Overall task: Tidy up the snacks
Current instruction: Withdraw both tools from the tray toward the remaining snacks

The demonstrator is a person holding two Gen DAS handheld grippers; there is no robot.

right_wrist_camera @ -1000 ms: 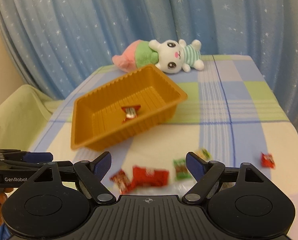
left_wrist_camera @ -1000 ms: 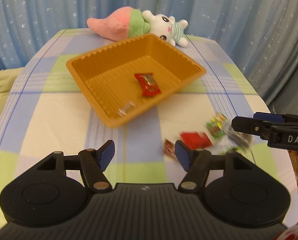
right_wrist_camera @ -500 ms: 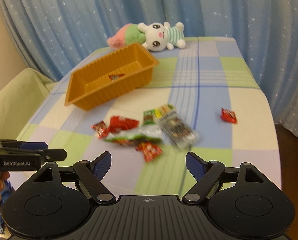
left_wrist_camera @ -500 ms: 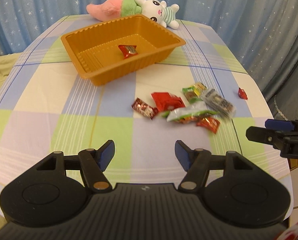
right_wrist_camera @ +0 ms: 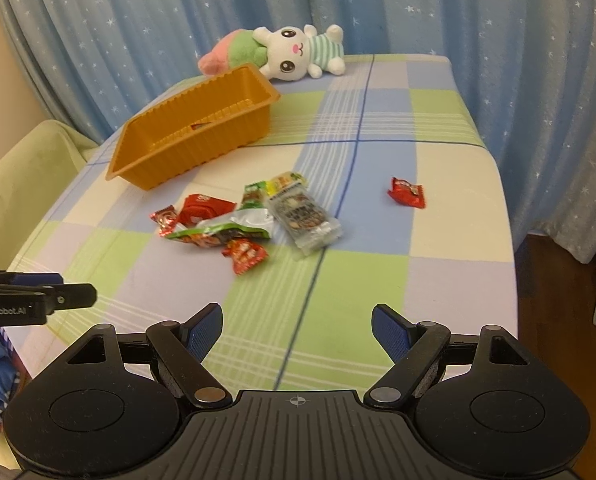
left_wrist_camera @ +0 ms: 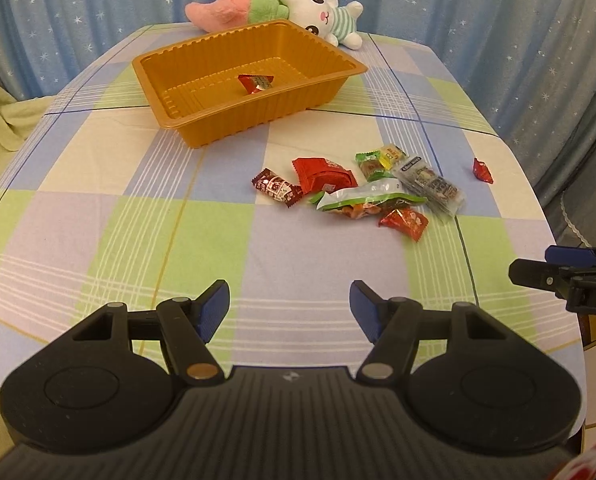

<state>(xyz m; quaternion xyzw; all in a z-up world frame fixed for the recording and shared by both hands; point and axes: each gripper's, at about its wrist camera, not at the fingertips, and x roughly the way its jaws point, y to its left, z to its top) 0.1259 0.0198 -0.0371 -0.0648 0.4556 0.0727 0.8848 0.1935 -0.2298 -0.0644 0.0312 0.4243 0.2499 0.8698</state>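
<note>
Scattered foil snack packets point(left_wrist_camera: 362, 192) lie mid-frame above both empty, parted grippers point(left_wrist_camera: 289, 310) point(right_wrist_camera: 296, 330); the orange ribbed plastic tray point(left_wrist_camera: 202, 128), upper left, holds one red sweet point(left_wrist_camera: 255, 82).

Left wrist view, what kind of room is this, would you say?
Probably a home room, not a workshop: a table under a checked cloth, star-print blue curtains behind it, and a plush rabbit lying by the orange snack tray.

Table under a checked green, blue and cream cloth point(left_wrist_camera: 98, 184). On it: ribbed orange plastic tray point(left_wrist_camera: 202, 128), white rabbit plush toy point(right_wrist_camera: 298, 56) at far edge, cluster of wrapped snack packets point(left_wrist_camera: 362, 196) mid-table, one red wrapped candy point(right_wrist_camera: 407, 192) well apart.
</note>
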